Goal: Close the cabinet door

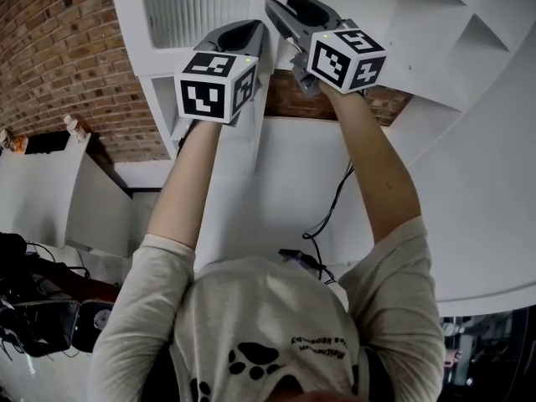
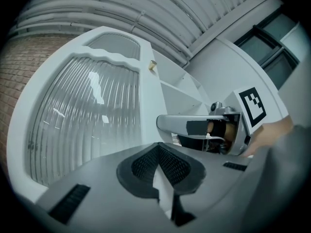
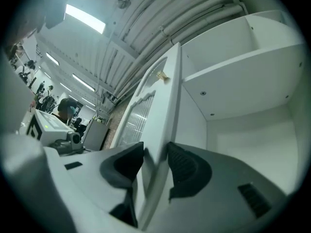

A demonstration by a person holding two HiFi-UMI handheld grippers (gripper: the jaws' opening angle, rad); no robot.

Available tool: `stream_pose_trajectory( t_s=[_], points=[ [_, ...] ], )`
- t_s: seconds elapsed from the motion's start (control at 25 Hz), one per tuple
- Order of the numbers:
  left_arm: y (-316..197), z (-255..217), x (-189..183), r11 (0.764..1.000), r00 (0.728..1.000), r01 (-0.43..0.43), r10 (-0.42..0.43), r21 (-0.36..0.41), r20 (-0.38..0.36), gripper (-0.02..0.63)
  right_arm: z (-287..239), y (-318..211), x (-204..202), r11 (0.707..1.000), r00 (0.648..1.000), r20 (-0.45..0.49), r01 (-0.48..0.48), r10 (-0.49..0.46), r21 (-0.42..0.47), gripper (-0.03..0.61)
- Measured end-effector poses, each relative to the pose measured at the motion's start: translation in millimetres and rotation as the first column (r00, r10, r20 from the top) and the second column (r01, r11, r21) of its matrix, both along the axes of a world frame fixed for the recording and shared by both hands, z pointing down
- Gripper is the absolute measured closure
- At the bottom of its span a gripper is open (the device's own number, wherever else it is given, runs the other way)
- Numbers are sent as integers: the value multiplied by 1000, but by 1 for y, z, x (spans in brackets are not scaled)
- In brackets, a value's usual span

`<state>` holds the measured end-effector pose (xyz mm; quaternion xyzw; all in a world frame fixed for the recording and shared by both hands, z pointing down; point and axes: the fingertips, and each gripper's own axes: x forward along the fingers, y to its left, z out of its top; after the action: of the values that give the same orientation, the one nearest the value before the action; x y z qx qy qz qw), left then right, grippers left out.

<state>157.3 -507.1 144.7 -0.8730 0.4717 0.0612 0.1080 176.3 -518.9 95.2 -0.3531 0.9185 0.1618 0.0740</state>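
Note:
The white cabinet door (image 1: 197, 7) has a ribbed glass panel (image 2: 87, 115) and a small brass knob (image 2: 152, 66) on its free edge. It stands ajar in front of the open cabinet (image 1: 435, 23). My right gripper (image 3: 155, 157) straddles the door's free edge (image 3: 165, 110). That edge runs up between the two pads, with a thin gap on the left side, so the jaws stand open. My left gripper (image 2: 156, 147) is just left of it, before the glass, its tips together and nothing clearly between them. In the head view both grippers (image 1: 251, 32) (image 1: 280, 11) are raised side by side at the door.
White shelves (image 3: 243, 67) fill the cabinet's inside to the right. A brick wall (image 1: 59, 48) lies to the left, with a low white unit (image 1: 50, 191) below it. A black cable (image 1: 331, 212) hangs under the cabinet. People (image 3: 65, 108) are far off at the left.

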Motion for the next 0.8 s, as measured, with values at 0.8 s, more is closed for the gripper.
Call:
stream_pose_trajectory(
  t_s=[0.8],
  points=[
    [-10, 9, 2, 1000, 1000, -2, 2, -5, 6, 606, 10, -2, 9, 986, 989, -11, -148, 149, 74, 399]
  ],
)
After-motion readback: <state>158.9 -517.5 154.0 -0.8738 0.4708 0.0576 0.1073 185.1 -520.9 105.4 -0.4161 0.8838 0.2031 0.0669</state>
